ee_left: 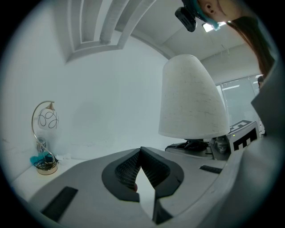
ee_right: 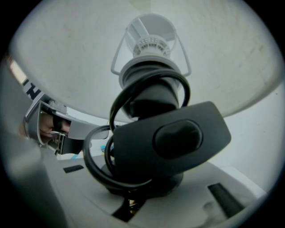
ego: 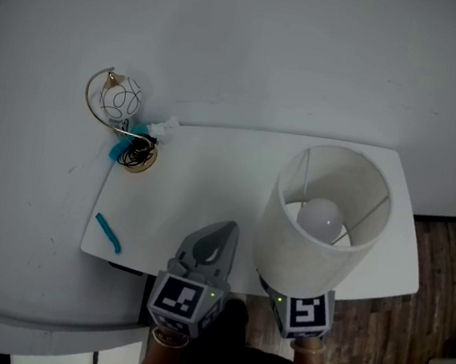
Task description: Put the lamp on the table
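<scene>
- lamp point(ego: 294, 260) upright, long axis vertical; open top of the shade point(ee_left: 191, 100) faces up, bulb point(ego: 322, 219) showing inside
- lamp sits over the front right part of the white table point(ego: 204, 174), near its front edge; can't tell if the base touches the tabletop
- right gripper point(ee_right: 136, 202) clamped on the lamp's black base, low under the shade
- black cord point(ee_right: 95, 169) looped round the stem, inline switch point(ee_right: 171, 140) hanging in front of it
- left gripper point(ego: 222, 235) empty, jaw tips together, just left of the lamp over the table's front edge
- gold wire ornament point(ego: 114, 102) at the table's far left corner, small blue item point(ego: 108, 233) at front left, well apart from the lamp
</scene>
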Action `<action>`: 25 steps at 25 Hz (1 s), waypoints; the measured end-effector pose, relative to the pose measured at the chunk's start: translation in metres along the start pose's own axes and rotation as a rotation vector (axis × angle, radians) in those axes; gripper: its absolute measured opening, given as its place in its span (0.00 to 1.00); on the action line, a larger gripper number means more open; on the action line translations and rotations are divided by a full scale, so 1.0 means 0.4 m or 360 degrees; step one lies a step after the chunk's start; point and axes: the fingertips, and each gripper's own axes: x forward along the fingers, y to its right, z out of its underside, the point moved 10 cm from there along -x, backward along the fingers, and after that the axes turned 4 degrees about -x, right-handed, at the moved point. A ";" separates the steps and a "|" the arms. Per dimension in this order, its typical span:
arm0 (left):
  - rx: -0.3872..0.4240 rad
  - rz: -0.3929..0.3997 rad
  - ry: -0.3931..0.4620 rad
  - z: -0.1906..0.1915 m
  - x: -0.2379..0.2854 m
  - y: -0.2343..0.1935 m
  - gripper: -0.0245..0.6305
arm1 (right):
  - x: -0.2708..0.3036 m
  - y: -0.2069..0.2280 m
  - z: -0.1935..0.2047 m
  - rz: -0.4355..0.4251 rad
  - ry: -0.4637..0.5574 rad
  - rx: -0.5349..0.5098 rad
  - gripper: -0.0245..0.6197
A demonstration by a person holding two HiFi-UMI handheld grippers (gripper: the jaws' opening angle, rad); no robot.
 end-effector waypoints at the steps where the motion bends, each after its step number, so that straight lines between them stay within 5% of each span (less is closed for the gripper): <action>1: 0.0002 0.0001 0.0000 -0.002 0.005 -0.005 0.03 | 0.007 0.000 0.001 -0.0001 0.0003 0.0013 0.07; 25: 0.0020 0.0028 0.0000 -0.002 0.118 -0.113 0.03 | 0.155 0.020 0.045 -0.0069 0.0045 -0.0061 0.07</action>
